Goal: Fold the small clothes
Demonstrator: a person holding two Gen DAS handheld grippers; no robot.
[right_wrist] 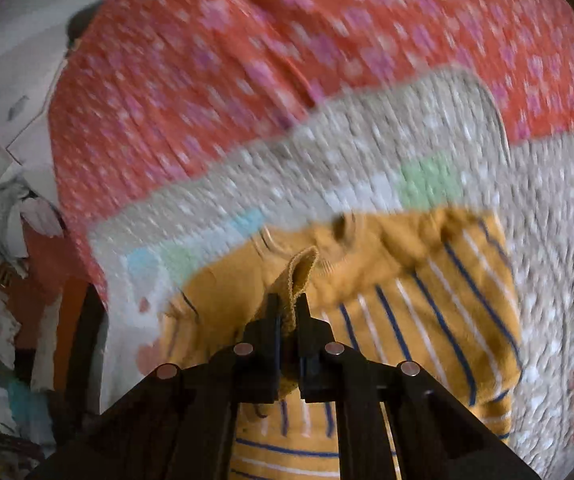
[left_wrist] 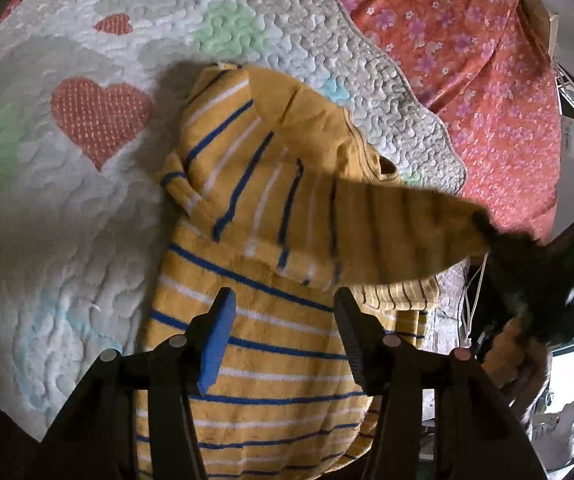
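Note:
A small yellow sweater (left_wrist: 263,320) with blue and white stripes lies on a quilted mat (left_wrist: 67,208) with heart patches. My left gripper (left_wrist: 283,300) is open and empty, hovering just above the sweater's body. My right gripper (right_wrist: 290,308) is shut on the cuff of the sweater's sleeve (right_wrist: 301,276). In the left wrist view the right gripper (left_wrist: 527,264) holds that sleeve (left_wrist: 403,236) lifted and stretched out to the right, over the sweater (right_wrist: 427,312). The right wrist view is motion-blurred.
The mat (right_wrist: 367,168) lies on a bed with an orange floral sheet (left_wrist: 467,52) (right_wrist: 247,64). The bed's edge is at the right in the left wrist view, with clutter (left_wrist: 567,120) beyond it. Cloths and clutter (right_wrist: 3,280) lie off the bed at left in the right wrist view.

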